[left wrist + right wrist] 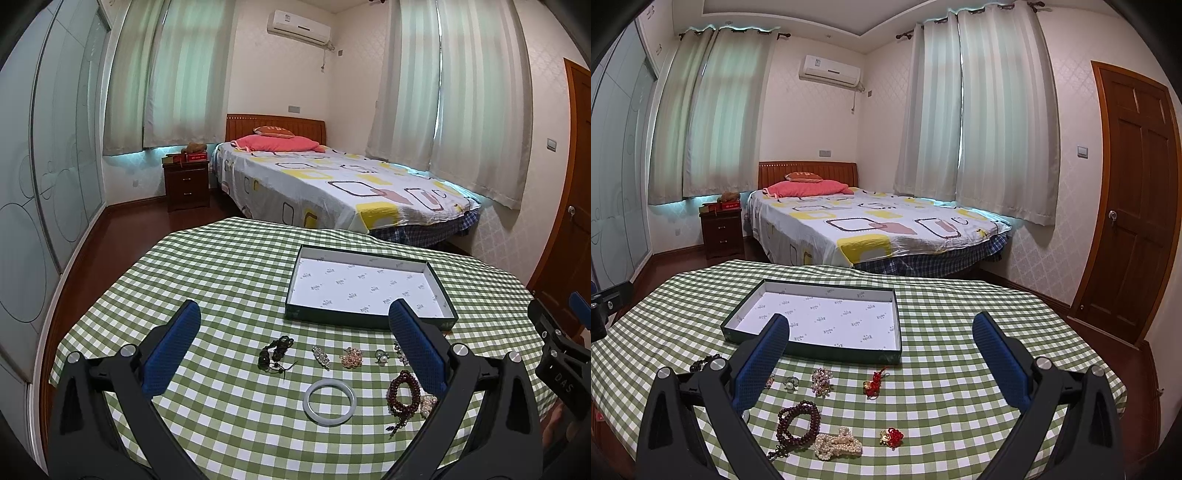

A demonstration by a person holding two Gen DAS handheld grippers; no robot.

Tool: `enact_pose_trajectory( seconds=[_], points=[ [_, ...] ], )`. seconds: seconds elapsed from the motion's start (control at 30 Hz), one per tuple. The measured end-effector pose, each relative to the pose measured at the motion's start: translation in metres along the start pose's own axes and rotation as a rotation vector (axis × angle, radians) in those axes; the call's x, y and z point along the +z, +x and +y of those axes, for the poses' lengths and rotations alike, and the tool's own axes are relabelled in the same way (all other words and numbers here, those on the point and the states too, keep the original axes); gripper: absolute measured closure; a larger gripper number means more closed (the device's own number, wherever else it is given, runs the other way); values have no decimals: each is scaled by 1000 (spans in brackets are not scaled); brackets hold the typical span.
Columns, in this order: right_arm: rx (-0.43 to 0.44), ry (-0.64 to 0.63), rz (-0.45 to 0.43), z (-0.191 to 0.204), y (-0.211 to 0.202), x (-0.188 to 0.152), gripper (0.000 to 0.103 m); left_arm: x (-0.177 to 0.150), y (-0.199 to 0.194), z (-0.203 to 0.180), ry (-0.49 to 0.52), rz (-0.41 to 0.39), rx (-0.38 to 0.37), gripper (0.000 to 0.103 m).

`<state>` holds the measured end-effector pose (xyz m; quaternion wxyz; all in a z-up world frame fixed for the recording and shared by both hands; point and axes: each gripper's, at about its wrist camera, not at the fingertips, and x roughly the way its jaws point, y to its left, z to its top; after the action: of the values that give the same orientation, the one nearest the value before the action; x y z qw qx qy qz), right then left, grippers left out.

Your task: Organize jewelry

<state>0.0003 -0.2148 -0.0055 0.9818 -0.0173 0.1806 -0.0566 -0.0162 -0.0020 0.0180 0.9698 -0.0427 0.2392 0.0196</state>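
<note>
Two empty, wide-open grippers, left gripper (293,332) and right gripper (881,341), above one tray (812,354).

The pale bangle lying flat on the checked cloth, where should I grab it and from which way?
Grip the bangle across one side of its band, one finger inside the hole and one outside, coming straight down from above. It lies flat on the tablecloth, so no edge is raised for a side approach. The left gripper, open, looks best placed.

Checked tablecloth (229,280) carries shallow box (369,319), scattered jewelry (798,424).
</note>
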Motion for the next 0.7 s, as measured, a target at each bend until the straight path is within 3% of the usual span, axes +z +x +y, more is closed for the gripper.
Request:
enact_pose_trajectory(
  seconds=[0.7],
  points=[
    [2,1,-7,1,-5,4,6,-2,-2,-1,2,-4,-5,4]
  ],
)
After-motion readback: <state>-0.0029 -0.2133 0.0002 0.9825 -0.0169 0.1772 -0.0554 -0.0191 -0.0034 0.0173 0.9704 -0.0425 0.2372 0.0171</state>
